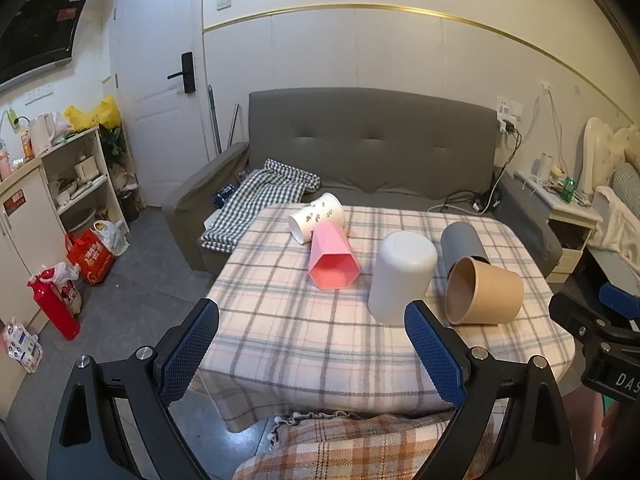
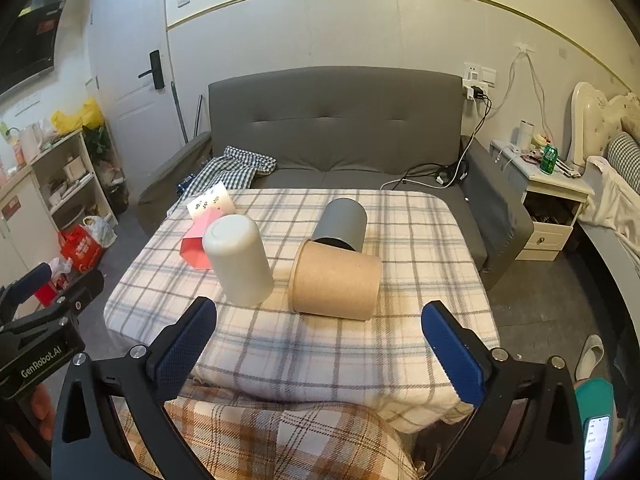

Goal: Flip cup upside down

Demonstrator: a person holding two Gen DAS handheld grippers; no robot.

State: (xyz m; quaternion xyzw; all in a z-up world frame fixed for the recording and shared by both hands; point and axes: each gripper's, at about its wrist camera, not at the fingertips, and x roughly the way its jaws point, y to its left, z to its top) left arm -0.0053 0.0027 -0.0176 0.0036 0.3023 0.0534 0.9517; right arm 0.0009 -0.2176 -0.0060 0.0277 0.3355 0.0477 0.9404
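Observation:
Several cups are on a plaid-covered table [image 1: 304,344]. A white cup [image 1: 401,277] [image 2: 239,259] stands upside down. A pink hexagonal cup [image 1: 333,258] [image 2: 195,249], a white patterned cup [image 1: 317,217] [image 2: 211,201], a grey cup [image 1: 463,242] [image 2: 341,224] and a brown paper cup [image 1: 483,291] [image 2: 335,281] lie on their sides. My left gripper [image 1: 312,354] is open and empty over the table's near edge. My right gripper [image 2: 320,354] is open and empty there too, just short of the brown cup.
A grey sofa [image 1: 368,148] with a checked cloth [image 1: 260,200] stands behind the table. A shelf unit [image 1: 80,176] and bags [image 1: 92,256] are at the left. A nightstand [image 2: 548,200] and a bed are at the right. A plaid-covered lap [image 2: 280,440] is below the grippers.

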